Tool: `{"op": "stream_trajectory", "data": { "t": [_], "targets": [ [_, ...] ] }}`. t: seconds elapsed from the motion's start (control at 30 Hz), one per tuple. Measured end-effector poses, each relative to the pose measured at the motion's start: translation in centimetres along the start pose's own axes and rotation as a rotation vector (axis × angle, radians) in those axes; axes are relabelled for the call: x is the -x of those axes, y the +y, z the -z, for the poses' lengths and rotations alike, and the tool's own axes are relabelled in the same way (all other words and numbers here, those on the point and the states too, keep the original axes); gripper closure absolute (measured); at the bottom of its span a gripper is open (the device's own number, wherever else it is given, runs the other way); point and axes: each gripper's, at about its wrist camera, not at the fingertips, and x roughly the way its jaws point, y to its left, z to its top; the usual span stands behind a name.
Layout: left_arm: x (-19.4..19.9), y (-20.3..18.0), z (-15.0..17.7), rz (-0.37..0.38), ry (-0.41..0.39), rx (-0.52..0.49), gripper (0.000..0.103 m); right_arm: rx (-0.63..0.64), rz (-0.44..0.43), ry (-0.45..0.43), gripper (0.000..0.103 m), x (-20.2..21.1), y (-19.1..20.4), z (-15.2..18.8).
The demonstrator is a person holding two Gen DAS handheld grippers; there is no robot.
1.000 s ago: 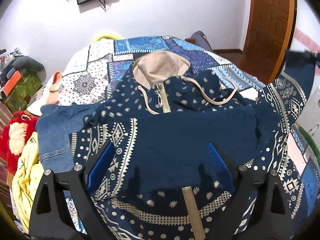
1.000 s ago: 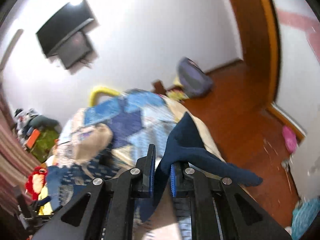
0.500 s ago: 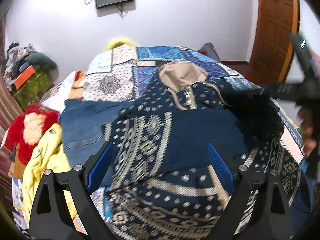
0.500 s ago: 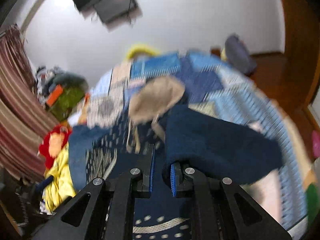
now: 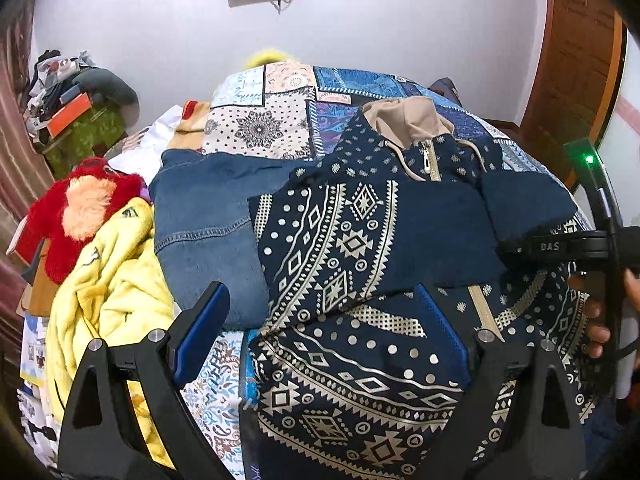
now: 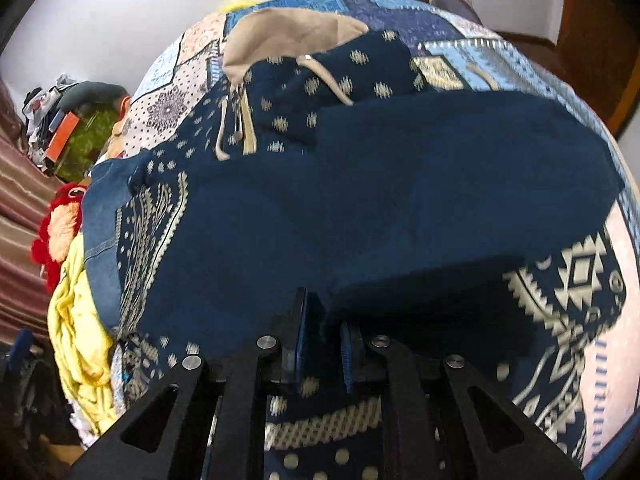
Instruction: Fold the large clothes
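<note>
We have the navy patterned hoodie (image 5: 360, 240) spread face up on the quilted bed (image 5: 280, 120), hood toward the wall and hem nearest us. Our right tongs (image 6: 322, 332) are pressed together on the plain navy sleeve (image 6: 440, 184), pinching its cuff end, and the sleeve lies draped across the chest over the zip. Our left tongs (image 5: 320, 320) are spread wide and pinch nothing, hovering above the hem and the 1 patterned sleeve (image 5: 328, 248) that is folded inward. A denim garment (image 5: 200, 232) and a yellow cloth (image 5: 108, 280) lie beside the hoodie on its left.

We judge the sleeve-folding step is nearly done: 2 sleeves now cross the body. Next we should set the cuff flat, let go, then take the hem with both tongs and bring it up toward the hood, keeping the crossed sleeves from sliding.
</note>
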Motion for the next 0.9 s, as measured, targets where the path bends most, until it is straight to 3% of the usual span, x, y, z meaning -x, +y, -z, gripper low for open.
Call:
{"op": "stream_trajectory", "data": {
  "t": [0.3, 0.53, 0.67, 0.77, 0.9],
  "targets": [
    [0.4, -1.3, 0.6, 0.006, 0.012, -0.030, 0.009, -0.038, -0.086, 0.067, 0.091, 1.3, -1.3, 1.7],
    [0.9, -2.1, 0.9, 0.005, 0.016, -0.054, 0.009, 0.049, -0.083, 0.086, 0.091, 1.8, -0.8, 3.6],
    [0.7, -2.6, 0.8, 0.004, 0.024, -0.070, 0.009, 0.167, -0.061, 0.076, 0.091, 2.6, -0.1, 4.4],
    [0.3, -3.2, 0.5, 0.008, 0.032, -0.074, 0.009, 0.271, -0.017, 0.029, 0.091, 4.2, 0.5, 4.4],
    [-0.1, -4.2, 0.2, 0.018, 0.034, -0.078, 0.009, 0.380, 0.109, -0.119, 0.091, 6.5, 0.7, 3.6]
  ]
}}
